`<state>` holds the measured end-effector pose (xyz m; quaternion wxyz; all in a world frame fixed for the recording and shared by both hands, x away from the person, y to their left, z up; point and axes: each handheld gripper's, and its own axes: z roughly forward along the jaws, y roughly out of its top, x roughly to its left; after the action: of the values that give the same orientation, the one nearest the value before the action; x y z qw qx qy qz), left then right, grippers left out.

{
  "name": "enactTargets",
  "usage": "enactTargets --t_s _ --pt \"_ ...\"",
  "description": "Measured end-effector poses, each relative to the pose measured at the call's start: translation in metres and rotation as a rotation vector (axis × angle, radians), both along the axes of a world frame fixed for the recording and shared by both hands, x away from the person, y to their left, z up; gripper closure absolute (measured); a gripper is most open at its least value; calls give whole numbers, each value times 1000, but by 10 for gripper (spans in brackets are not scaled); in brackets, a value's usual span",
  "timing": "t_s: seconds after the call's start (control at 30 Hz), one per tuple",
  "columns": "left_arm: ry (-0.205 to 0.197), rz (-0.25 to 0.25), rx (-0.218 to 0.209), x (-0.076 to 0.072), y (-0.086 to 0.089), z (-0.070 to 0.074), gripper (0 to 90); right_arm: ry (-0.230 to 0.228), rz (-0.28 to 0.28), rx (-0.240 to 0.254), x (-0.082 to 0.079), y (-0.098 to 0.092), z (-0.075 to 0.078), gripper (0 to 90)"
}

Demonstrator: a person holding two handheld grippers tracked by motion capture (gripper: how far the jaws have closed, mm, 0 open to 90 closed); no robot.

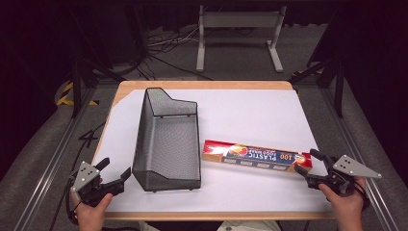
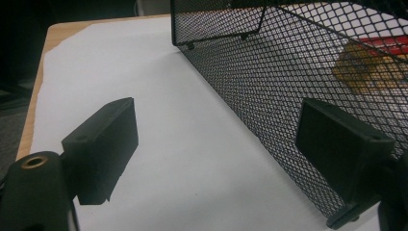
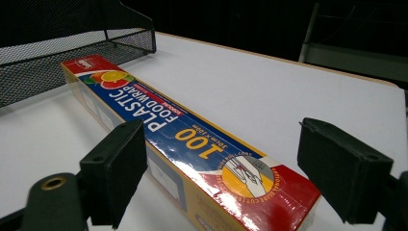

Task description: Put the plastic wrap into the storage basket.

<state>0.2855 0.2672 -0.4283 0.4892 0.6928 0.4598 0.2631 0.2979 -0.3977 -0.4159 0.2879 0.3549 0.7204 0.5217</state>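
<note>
Right tongs (image 3: 219, 173) gape around wrap box (image 3: 183, 144); mesh basket (image 1: 166, 139) beside.

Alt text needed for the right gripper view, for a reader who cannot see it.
A long red-and-blue cardboard box of plastic food wrap lies on the white table cover, its near end between the right tool's open black jaws, untouched. A black wire-mesh basket stands beyond its far end.
</note>
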Motion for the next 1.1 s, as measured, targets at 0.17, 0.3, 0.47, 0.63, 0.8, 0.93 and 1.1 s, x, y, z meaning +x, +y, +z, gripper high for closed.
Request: enactTargets --t_s 0.17,0.3,0.47,0.63,0.8,0.93,1.1 --pt "6 28 7 1 -1 0 161 0 16 14 0 0 2 187" --pt "10 25 9 1 -1 0 162 -1 24 4 1 1 4 186" --pt "11 20 4 1 -1 0 161 3 30 1 0 5 7 172" --pt "12 22 1 2 -3 0 161 10 60 0 -1 16 18 180" --pt "13 24 7 2 -3 -1 161 21 117 11 3 33 26 202" --pt "10 23 7 2 -3 0 162 38 166 9 7 49 29 215" --pt "9 21 7 2 -3 0 162 61 256 -9 11 77 32 225"
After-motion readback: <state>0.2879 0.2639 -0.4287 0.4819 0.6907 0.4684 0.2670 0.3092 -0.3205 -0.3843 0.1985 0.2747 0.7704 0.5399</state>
